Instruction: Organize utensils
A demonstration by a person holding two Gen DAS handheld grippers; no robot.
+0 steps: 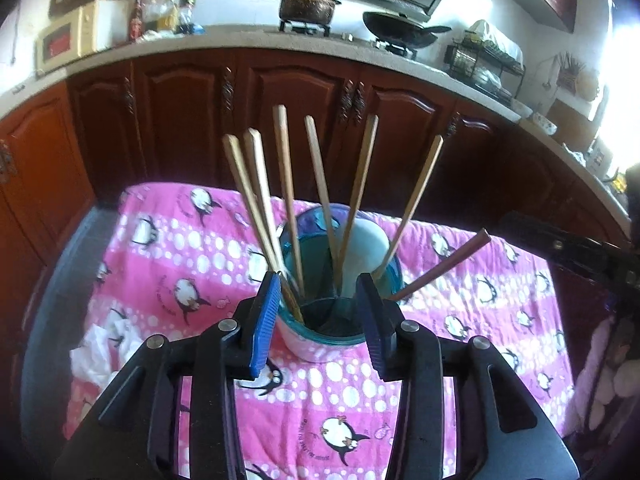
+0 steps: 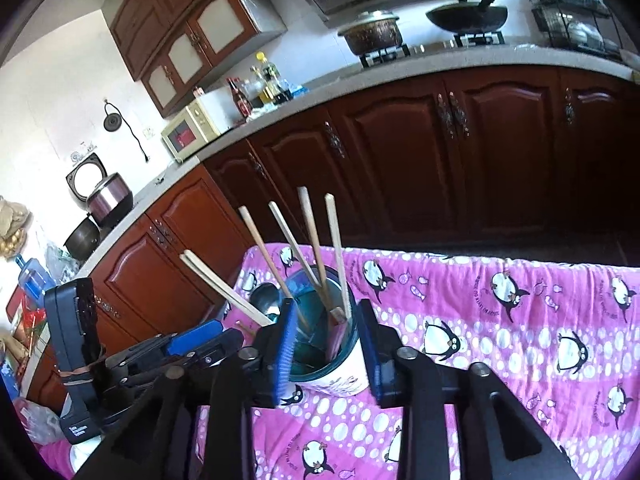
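A teal-rimmed cup (image 1: 320, 346) (image 2: 344, 376) stands on the pink penguin cloth (image 1: 168, 248) (image 2: 500, 340). Several pale wooden chopsticks (image 1: 286, 184) (image 2: 314, 240) stand fanned out in it beside a white spoon (image 1: 364, 256). One dark reddish chopstick (image 1: 440, 266) leans out to the right. My left gripper (image 1: 320, 284) is open, its blue pads on either side of the cup's near rim, nothing pinched. My right gripper (image 2: 327, 308) is also open and flanks the same cup. Each gripper shows in the other's view: the right gripper (image 1: 580, 256), the left gripper (image 2: 192, 344).
Dark wooden cabinets (image 1: 288, 112) and a countertop run behind the table. On the counter are a stove with a pot (image 1: 308, 4) and a wok (image 1: 400, 30), bottles (image 1: 176, 12), a microwave (image 2: 190, 130) and a dish rack (image 1: 486, 60). A rice cooker (image 2: 108, 196) stands at far left.
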